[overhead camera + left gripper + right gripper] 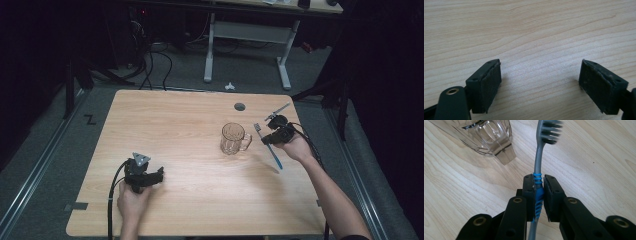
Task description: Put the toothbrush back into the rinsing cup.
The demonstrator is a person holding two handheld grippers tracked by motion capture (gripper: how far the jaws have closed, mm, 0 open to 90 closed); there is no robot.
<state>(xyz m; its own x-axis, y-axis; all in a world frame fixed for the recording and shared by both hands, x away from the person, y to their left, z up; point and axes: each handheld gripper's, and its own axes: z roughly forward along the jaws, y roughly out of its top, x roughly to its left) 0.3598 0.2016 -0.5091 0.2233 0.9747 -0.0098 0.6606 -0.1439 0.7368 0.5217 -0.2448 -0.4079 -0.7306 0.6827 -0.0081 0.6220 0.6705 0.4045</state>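
Between the 2 jaws of the right gripper [538,195] sits the toothbrush [539,167], pinched at its blue ribbed grip so the grey neck and bristle head stick out ahead. That mid-handle hold probably keeps the brush steady and leaves the head free to lead. Seen from above, the brush [268,143] hangs clear of the desk [190,120], bristles toward the glass mug [233,138] just beside it, which stands upright with its mouth open, a likely place to drop the brush. Over at the near left, the left gripper [159,174] rests low above bare wood, its jaws spread wide and holding nothing, seemingly parked out of the way.
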